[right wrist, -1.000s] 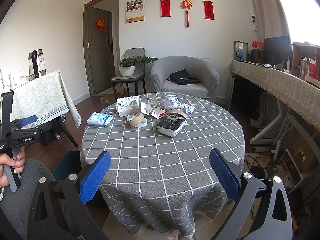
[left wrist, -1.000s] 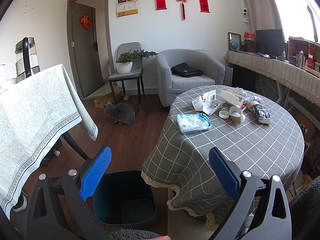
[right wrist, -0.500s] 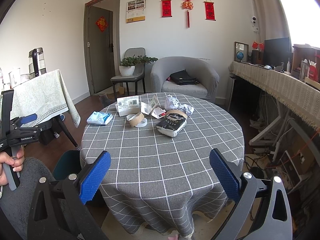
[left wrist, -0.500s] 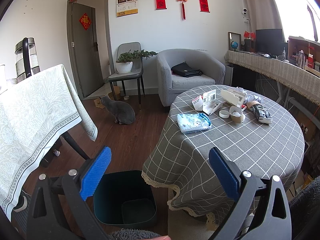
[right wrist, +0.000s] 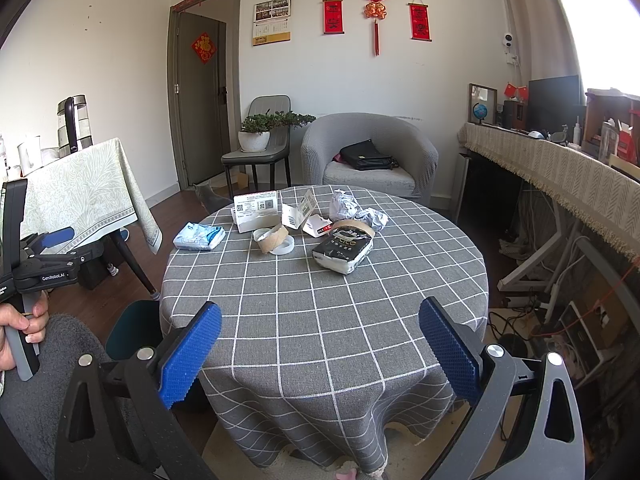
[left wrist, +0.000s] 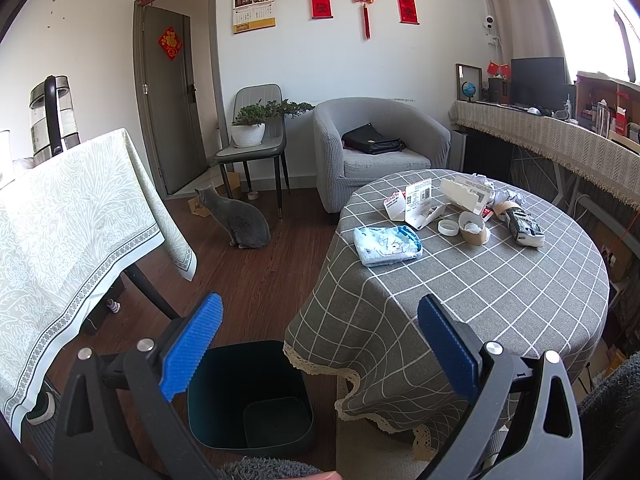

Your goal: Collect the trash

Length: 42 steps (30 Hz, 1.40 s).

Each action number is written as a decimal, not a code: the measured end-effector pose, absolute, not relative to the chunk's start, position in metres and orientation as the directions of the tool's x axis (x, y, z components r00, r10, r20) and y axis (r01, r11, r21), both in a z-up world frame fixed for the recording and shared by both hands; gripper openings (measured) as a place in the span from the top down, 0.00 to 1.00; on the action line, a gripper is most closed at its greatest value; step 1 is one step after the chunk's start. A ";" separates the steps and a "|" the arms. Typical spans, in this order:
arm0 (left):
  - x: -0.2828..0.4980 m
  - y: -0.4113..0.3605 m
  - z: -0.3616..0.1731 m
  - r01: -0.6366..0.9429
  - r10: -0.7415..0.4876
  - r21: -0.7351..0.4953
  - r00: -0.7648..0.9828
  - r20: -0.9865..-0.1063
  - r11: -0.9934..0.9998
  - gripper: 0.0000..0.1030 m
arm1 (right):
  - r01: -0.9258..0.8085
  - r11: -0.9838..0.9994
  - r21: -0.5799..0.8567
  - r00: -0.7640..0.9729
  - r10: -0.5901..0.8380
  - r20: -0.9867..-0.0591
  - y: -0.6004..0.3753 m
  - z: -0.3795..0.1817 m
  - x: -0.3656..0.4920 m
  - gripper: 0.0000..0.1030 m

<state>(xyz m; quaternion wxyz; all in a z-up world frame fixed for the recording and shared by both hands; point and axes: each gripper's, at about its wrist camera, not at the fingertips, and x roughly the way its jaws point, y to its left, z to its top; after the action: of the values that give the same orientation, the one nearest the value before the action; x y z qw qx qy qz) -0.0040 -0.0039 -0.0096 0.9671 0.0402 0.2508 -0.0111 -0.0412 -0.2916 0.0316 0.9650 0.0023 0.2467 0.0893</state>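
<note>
Currently both grippers, left gripper (left wrist: 318,336) and right gripper (right wrist: 320,344), are hanging spread and empty; cat (left wrist: 240,218) is risking interference near bin (left wrist: 248,396)

Bright daylight from the blown-out window (left wrist: 592,8) upper right, sharp focus, fisheye-bent edges, dark corner vignetting

Right tongs (right wrist: 320,350) gape wide and empty over the tabletop's (right wrist: 320,304) near edge. Trash clusters toward the far edge: black packet (right wrist: 343,249), tape rolls (right wrist: 275,239), crumpled paper (right wrist: 354,208), blue pack (right wrist: 199,237) far left.
</note>
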 end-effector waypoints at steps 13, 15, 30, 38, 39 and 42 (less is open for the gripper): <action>0.004 0.000 -0.014 -0.010 0.038 0.057 0.854 -0.518 0.998 0.03 | -0.159 0.986 0.044 0.857 0.160 -0.491 -0.295 0.034 -0.039 0.03; 0.004 0.002 -0.011 -0.015 0.043 0.057 0.853 -0.521 0.998 0.03 | -0.146 0.989 0.037 0.866 0.146 -0.478 -0.296 0.040 -0.039 0.03; 0.052 -0.023 0.001 0.057 -0.052 -0.007 0.841 -0.538 0.998 0.04 | -0.119 0.992 0.040 0.862 0.123 -0.492 -0.328 0.050 0.040 0.03; 0.098 -0.049 -0.009 0.107 -0.091 -0.005 0.822 -0.563 0.994 0.04 | -0.126 0.992 0.019 0.848 0.117 -0.517 -0.326 0.045 0.091 0.03; 0.105 -0.052 -0.011 0.115 -0.101 -0.013 0.814 -0.572 0.993 0.04 | -0.128 0.991 0.026 0.837 0.122 -0.533 -0.320 0.038 0.102 0.03; 0.126 -0.061 -0.022 0.130 -0.106 -0.006 0.784 -0.612 0.992 0.04 | -0.131 0.990 0.047 0.831 0.135 -0.540 -0.309 0.024 0.107 0.03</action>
<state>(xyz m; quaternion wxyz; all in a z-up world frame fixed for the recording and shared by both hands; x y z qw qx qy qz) 0.1256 -0.0606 -0.0222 0.9442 0.0182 0.3228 -0.0625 0.1070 -0.3094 0.0243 0.9567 0.0040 0.2825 0.0696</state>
